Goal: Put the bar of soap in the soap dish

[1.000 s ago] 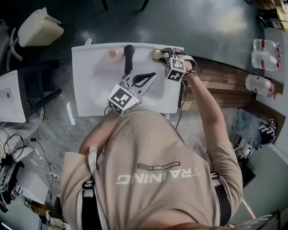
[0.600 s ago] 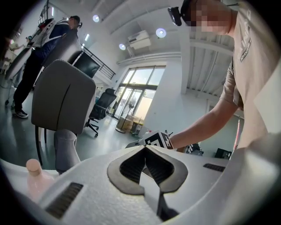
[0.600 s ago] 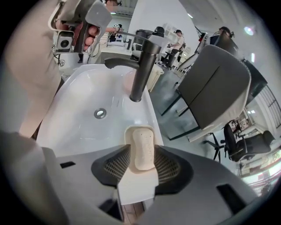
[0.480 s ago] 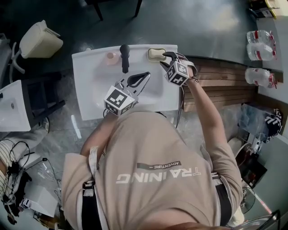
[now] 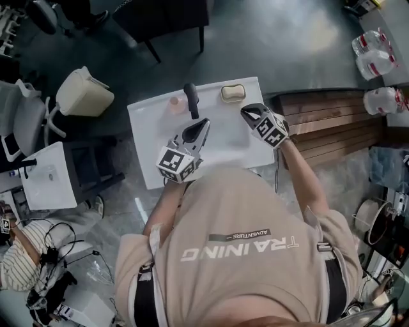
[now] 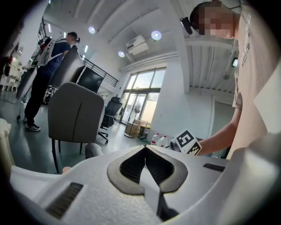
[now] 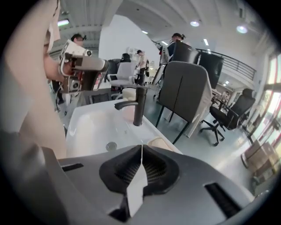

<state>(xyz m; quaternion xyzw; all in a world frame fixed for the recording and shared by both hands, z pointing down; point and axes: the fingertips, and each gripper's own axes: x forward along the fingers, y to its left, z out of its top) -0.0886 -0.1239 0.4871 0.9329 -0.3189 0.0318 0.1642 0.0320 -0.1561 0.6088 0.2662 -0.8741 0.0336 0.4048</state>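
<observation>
A pale bar of soap (image 5: pixel 234 92) lies in a beige soap dish (image 5: pixel 223 97) on the back rim of a white basin (image 5: pixel 152 137), just right of the black tap (image 5: pixel 190 96); a small pink round thing (image 5: pixel 177 102), too small to name, sits just left of the tap.

The right gripper (image 7: pixel 141 147) hangs over the basin's right side, nearer the person than the tap and apart from the soap; its jaws are pressed together with nothing between them; its own view looks past the closed tips to the dish, the tap and the drain (image 7: pixel 111 146). The left gripper (image 6: pixel 145 147) is held over the bowl on the near side of the tap; its jaws are likewise clenched together and empty.

A person (image 5: pixel 243 255) in a beige T-shirt, seen from above, holds both tools.

The basin stands on a glossy grey floor (image 5: pixel 287 45); left of the tap is a beige lidded bin (image 5: pixel 83 94), and further left a second white basin (image 5: pixel 48 182); right of the tap lies a slatted wooden platform (image 5: pixel 326 121), with clear plastic bottles (image 5: pixel 377 48) beyond it; behind the tap stands dark furniture (image 5: pixel 166 19) on thin legs; far to the lower left of the tap sits someone in striped clothing (image 5: pixel 19 265).
</observation>
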